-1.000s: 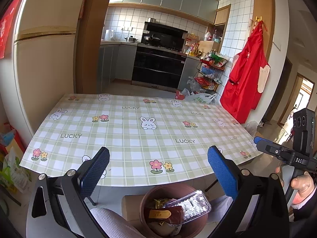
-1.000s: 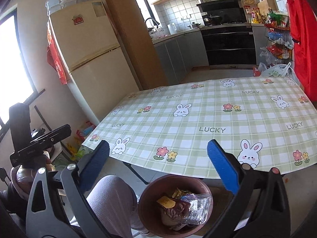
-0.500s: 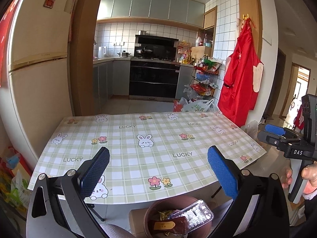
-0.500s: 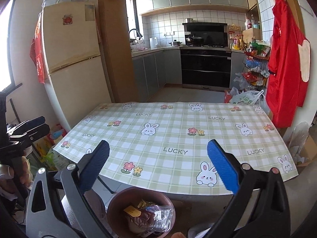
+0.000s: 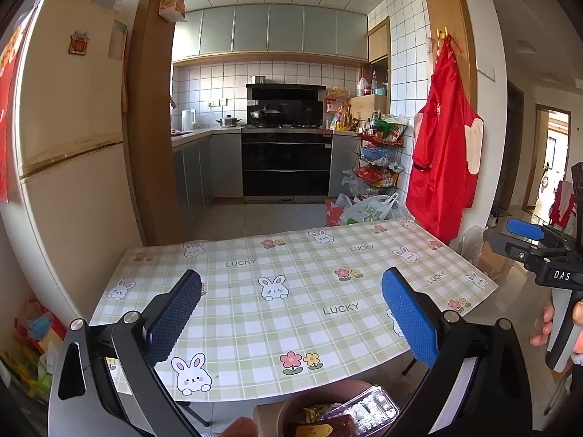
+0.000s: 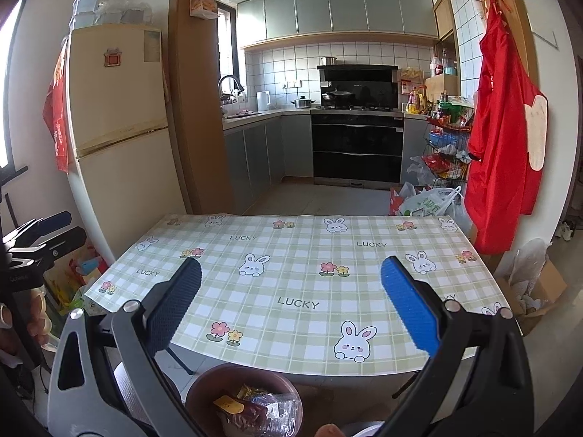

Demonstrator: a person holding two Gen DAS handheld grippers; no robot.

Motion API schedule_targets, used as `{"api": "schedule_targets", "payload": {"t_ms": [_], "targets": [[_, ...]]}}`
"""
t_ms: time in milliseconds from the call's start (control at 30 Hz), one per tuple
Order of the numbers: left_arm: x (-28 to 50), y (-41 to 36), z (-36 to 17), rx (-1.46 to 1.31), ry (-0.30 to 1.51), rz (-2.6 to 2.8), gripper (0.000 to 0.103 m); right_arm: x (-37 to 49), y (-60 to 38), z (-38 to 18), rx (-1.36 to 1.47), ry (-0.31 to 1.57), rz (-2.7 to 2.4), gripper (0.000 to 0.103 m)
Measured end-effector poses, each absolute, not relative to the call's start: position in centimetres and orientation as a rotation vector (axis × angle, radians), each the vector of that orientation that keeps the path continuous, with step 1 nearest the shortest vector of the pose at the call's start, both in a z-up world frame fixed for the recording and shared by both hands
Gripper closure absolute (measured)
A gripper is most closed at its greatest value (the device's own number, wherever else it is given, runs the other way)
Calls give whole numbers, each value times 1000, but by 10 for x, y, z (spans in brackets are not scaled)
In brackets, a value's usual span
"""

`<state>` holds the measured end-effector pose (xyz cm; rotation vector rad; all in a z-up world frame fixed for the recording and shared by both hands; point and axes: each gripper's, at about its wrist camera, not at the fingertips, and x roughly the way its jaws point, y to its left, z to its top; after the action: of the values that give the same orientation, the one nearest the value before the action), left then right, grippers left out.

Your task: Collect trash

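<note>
Sitting in the brown bin (image 5: 291, 409) below the near edge of the tabletop (image 5: 291, 291), the trash (image 5: 359, 413) is showing as a clear blister tray, a dark wrapper and a yellow-labelled packet piled together; the right wrist view is showing the same pile (image 6: 255, 409) inside the bin (image 6: 204, 389). Over the last second both cameras have been tilting up and pulling back: the bin is sliding toward the bottom edge of each view, while the kitchen beyond is filling more of the picture. The checked cloth with its rabbits and flowers is carrying nothing that looks like litter. That is suggesting the collecting is finished, or nearly so, and that both arms are retreating from the drop.

The left hand-held gripper (image 5: 291, 318) is standing wide, with nothing between its blue pads. The right hand-held gripper (image 6: 291, 313) is likewise spread wide and carrying nothing. Each is also appearing at the margin of the other's view, held off to the side by a hand (image 5: 554, 324).
</note>
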<state>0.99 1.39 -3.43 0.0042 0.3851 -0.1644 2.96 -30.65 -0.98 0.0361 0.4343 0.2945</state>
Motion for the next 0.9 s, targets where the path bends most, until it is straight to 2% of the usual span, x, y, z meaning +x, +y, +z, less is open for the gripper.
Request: {"api": "schedule_targets", "payload": {"t_ms": [900], "targets": [[11,-8,-24,59,361,-149,6,25,-300,-6,2,434,254,5]]}}
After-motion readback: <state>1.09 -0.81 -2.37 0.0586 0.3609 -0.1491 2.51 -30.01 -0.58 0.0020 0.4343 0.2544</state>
